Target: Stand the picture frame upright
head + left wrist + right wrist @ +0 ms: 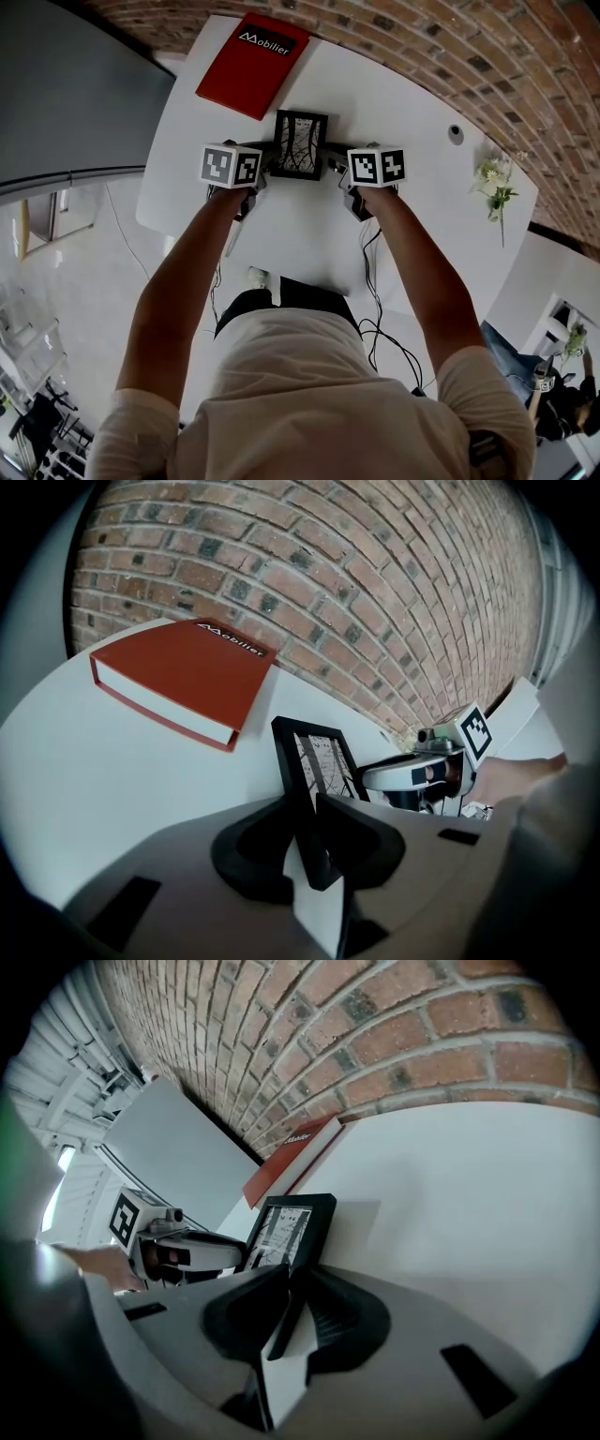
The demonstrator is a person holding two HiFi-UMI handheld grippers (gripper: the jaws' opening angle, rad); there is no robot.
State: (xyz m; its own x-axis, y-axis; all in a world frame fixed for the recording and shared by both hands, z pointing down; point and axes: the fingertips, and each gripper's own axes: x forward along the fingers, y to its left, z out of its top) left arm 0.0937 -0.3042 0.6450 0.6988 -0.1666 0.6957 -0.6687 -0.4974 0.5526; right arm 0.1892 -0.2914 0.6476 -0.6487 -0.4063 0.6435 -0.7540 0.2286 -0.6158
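A black picture frame (300,142) with a branch-pattern print stands roughly upright on the white table (412,122), its face toward me. My left gripper (270,169) is shut on the frame's left edge. In the left gripper view, that edge (302,780) sits clamped between the dark jaws of the left gripper (314,841). My right gripper (330,167) holds the opposite edge. The right gripper view shows the frame (291,1227) pinched between the jaws of the right gripper (292,1307). Each gripper also shows across the frame in the other's view.
A red book (253,61) lies flat at the table's back left, just behind the frame. A brick wall (441,47) runs along the far side. A small flower sprig (494,183) stands at the right end, near a dark round cap (456,133). Cables (375,300) hang below the near edge.
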